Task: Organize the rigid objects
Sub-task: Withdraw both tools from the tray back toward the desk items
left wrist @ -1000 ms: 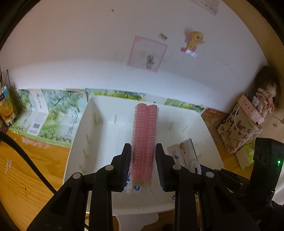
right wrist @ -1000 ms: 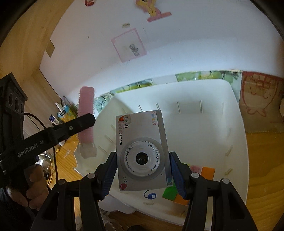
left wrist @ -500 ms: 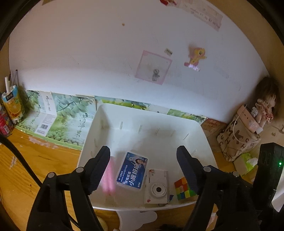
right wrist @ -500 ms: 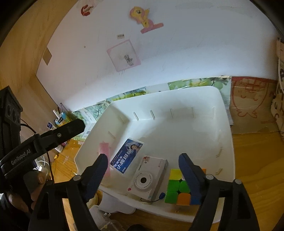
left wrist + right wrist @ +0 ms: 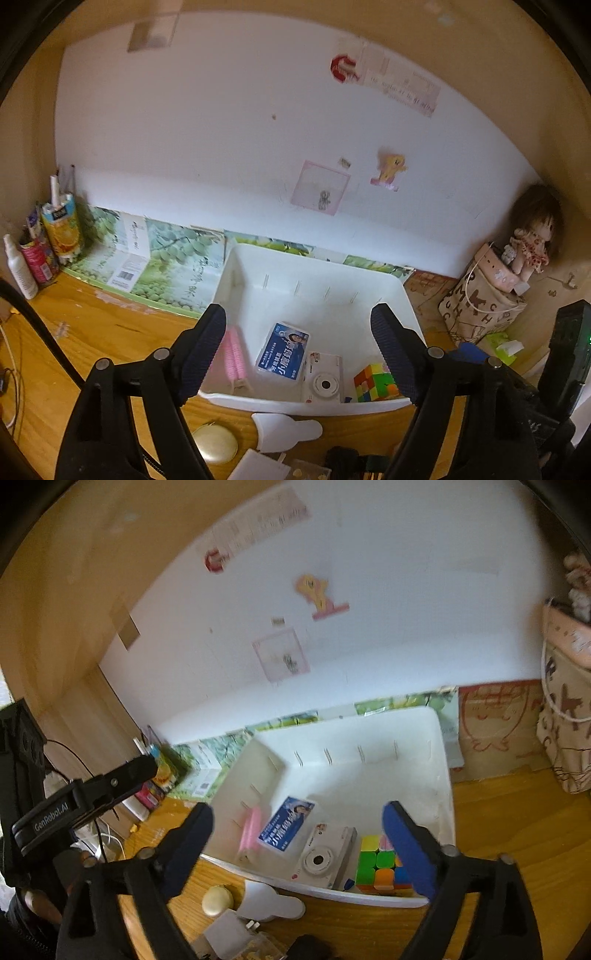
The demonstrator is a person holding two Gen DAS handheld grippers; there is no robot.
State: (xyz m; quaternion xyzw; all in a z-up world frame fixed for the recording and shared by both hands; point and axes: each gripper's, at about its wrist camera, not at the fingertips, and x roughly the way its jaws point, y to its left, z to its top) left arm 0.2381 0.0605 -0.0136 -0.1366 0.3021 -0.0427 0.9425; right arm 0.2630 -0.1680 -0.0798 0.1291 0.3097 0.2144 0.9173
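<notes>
A white bin (image 5: 314, 284) (image 5: 439, 760) stands on the wooden desk. Along its near side lie a pink hair roller (image 5: 233, 356) (image 5: 250, 829), a blue box (image 5: 283, 349) (image 5: 286, 823), a white toy camera (image 5: 323, 382) (image 5: 324, 856) and a colour cube (image 5: 375, 380) (image 5: 376, 866). My left gripper (image 5: 297, 354) is open and empty, held back above the bin's near rim. My right gripper (image 5: 295, 849) is open and empty too, also above the near rim. The left gripper's finger (image 5: 122, 775) shows in the right wrist view.
In front of the bin lie a round cream compact (image 5: 214, 443) (image 5: 218, 901), a white scoop-shaped piece (image 5: 284, 430) (image 5: 269, 904) and small boxes. Drink cartons and a spray bottle (image 5: 18, 266) stand at the left. A patterned bag (image 5: 480, 302) with a doll stands right.
A second ago my left gripper held the pink roller and my right held the camera. Both opened and dropped them into the bin, then drew back and up.
</notes>
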